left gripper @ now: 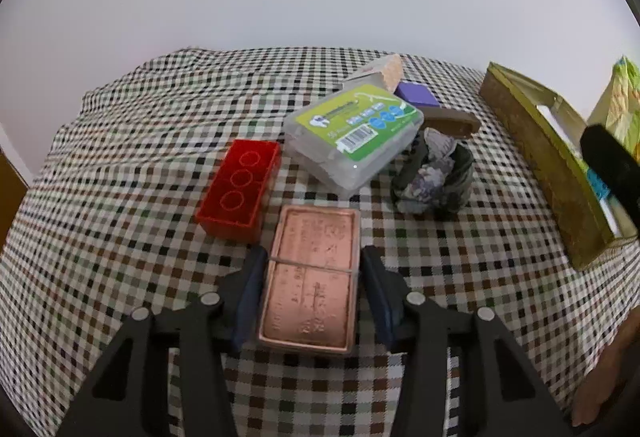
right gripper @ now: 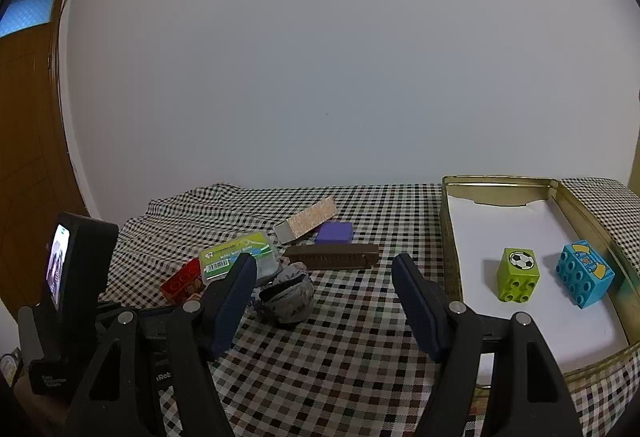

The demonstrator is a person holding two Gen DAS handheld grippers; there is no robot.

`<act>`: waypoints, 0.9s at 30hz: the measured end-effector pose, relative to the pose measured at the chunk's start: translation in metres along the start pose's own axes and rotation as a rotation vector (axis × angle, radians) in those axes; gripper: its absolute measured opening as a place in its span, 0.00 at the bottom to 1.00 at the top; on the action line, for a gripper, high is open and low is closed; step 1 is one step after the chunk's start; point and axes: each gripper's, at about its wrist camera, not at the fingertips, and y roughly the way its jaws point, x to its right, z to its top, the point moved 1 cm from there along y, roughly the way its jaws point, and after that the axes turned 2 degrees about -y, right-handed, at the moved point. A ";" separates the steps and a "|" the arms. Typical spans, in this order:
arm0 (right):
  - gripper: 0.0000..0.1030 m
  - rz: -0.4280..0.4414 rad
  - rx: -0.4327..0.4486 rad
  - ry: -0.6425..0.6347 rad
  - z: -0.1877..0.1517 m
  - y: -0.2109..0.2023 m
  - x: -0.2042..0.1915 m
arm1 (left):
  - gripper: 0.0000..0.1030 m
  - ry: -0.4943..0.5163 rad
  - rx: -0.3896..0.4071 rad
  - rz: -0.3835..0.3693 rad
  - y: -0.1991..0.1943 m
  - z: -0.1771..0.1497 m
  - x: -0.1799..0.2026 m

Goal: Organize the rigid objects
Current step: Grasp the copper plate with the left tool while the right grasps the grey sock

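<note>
The left tool (left gripper: 312,269) has its two dark pads on either long side of a flat copper-coloured tin (left gripper: 310,277) that lies on the checked cloth of the counter (left gripper: 120,277). The left pad looks pressed against the tin's edge; beside the right pad a thin sliver of space shows, so I cannot tell whether the tin is truly clamped. The right tool (right gripper: 324,277) hangs wide open over bare cloth with nothing between its pads.

Just ahead of the tin, to the left, sits a red block (left gripper: 240,193), close to the tin's far corner. Beyond it a clear plastic box with a green label (left gripper: 354,133) lies tilted, with a crumpled pouch (left gripper: 434,177) to its right, then a brown brush (left gripper: 452,123), a purple block (left gripper: 416,93) and a pale box (left gripper: 376,71) behind. Well to the right stands the open gold tray (right gripper: 452,237), holding a green block (right gripper: 518,275) and a blue block (right gripper: 584,275) on its white liner.

The tin is smooth metal with rounded edges, so a loose or off-centre grip could let it tip or slide out on lifting. The pads hold it near its middle, which should help. Carried low toward the tray, it could clip the pouch or catch the tray's raised wall. The loose, wrinkled cloth might also drag along and nudge the red block.
</note>
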 end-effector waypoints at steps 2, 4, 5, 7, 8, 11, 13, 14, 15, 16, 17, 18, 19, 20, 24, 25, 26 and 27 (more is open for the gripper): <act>0.70 0.003 -0.011 -0.017 0.000 0.002 -0.004 | 0.46 -0.021 0.007 -0.011 -0.003 -0.003 -0.005; 0.70 0.007 -0.039 -0.036 0.001 0.009 -0.007 | 0.46 -0.054 0.029 -0.010 -0.006 -0.005 -0.012; 0.70 0.007 -0.063 -0.041 0.001 0.014 -0.009 | 0.46 -0.071 0.044 0.000 -0.010 -0.006 -0.013; 0.70 0.038 -0.127 -0.028 0.002 0.030 -0.011 | 0.46 -0.102 0.084 0.033 -0.018 -0.009 -0.017; 0.70 0.053 -0.158 -0.022 0.002 0.039 -0.013 | 0.46 -0.114 0.105 0.046 -0.023 -0.010 -0.019; 0.70 0.088 -0.278 -0.016 -0.001 0.067 -0.018 | 0.46 -0.151 0.166 0.086 -0.036 -0.014 -0.024; 0.70 0.105 -0.331 0.010 -0.004 0.079 -0.020 | 0.46 -0.173 0.188 0.112 -0.040 -0.016 -0.028; 0.70 0.120 -0.353 0.029 -0.005 0.086 -0.021 | 0.46 -0.180 0.190 0.118 -0.041 -0.016 -0.030; 0.70 0.129 -0.373 0.042 -0.006 0.092 -0.022 | 0.46 -0.187 0.188 0.123 -0.040 -0.016 -0.032; 0.70 0.137 -0.395 0.047 -0.007 0.098 -0.025 | 0.46 -0.191 0.182 0.126 -0.039 -0.017 -0.033; 0.70 0.141 -0.415 0.050 -0.008 0.103 -0.027 | 0.46 -0.195 0.176 0.131 -0.038 -0.016 -0.034; 0.70 0.142 -0.432 0.055 -0.009 0.107 -0.029 | 0.46 -0.197 0.170 0.136 -0.037 -0.016 -0.035; 0.71 0.139 -0.454 0.061 -0.010 0.112 -0.030 | 0.46 -0.198 0.164 0.139 -0.036 -0.016 -0.036; 0.71 0.123 -0.448 0.055 -0.008 0.113 -0.032 | 0.46 -0.196 0.160 0.142 -0.035 -0.015 -0.037; 0.71 0.099 -0.461 0.028 -0.005 0.123 -0.041 | 0.46 -0.196 0.153 0.168 -0.034 -0.016 -0.038; 0.71 0.090 -0.464 0.014 -0.004 0.124 -0.043 | 0.46 -0.196 0.154 0.168 -0.033 -0.015 -0.040; 0.70 0.087 -0.465 0.011 -0.004 0.125 -0.044 | 0.46 -0.197 0.153 0.171 -0.034 -0.016 -0.039; 0.68 0.090 -0.465 0.011 -0.004 0.124 -0.044 | 0.46 -0.198 0.150 0.176 -0.034 -0.016 -0.039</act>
